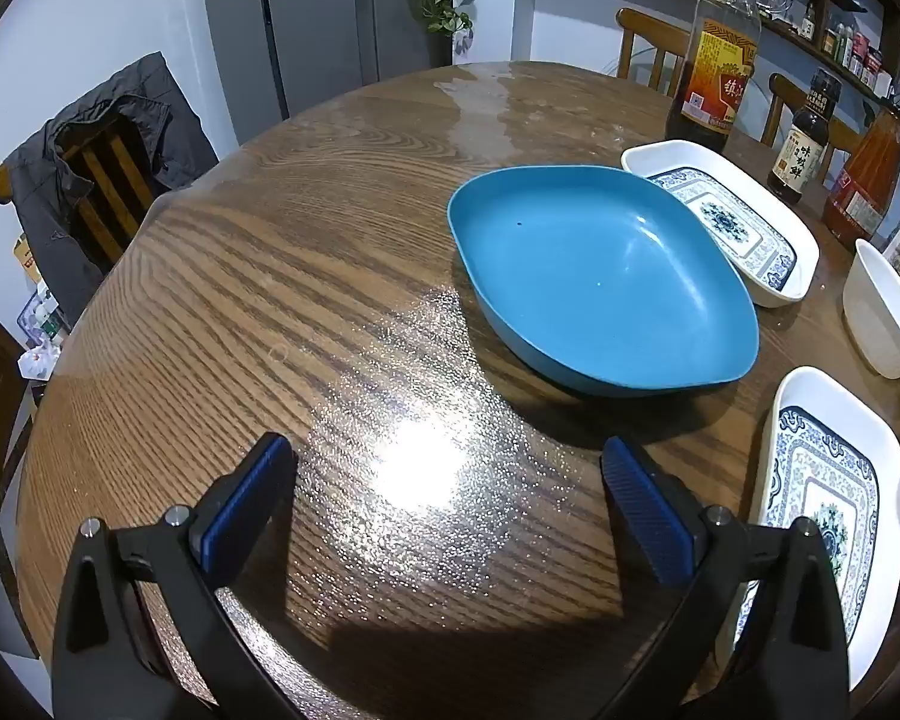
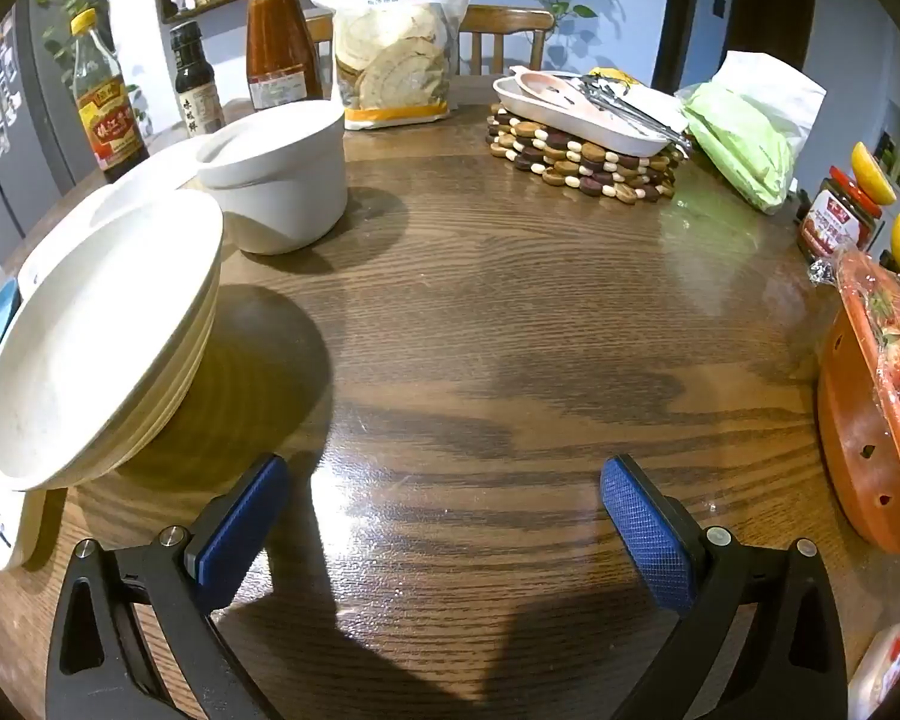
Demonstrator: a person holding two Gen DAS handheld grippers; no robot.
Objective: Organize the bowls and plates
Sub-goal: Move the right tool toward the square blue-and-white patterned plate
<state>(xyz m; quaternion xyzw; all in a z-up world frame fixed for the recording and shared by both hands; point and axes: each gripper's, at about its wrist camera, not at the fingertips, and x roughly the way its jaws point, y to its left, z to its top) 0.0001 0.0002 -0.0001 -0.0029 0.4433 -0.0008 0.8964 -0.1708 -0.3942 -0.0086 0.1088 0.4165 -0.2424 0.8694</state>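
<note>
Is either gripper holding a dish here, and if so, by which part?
Nothing is held: left gripper and right gripper are both open over bare table.

Left gripper (image 1: 447,471) and right gripper (image 2: 444,492) hover, fingers spread wide, empty.

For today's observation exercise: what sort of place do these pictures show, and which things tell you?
Most likely a home dining area by a kitchen: a wooden dining table with dishes, sauce bottles, a fridge and dining chairs.

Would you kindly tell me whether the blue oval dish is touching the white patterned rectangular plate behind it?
Cannot tell: in the left wrist view the blue oval dish overlaps the white patterned rectangular plate, hiding any gap or contact.
</note>
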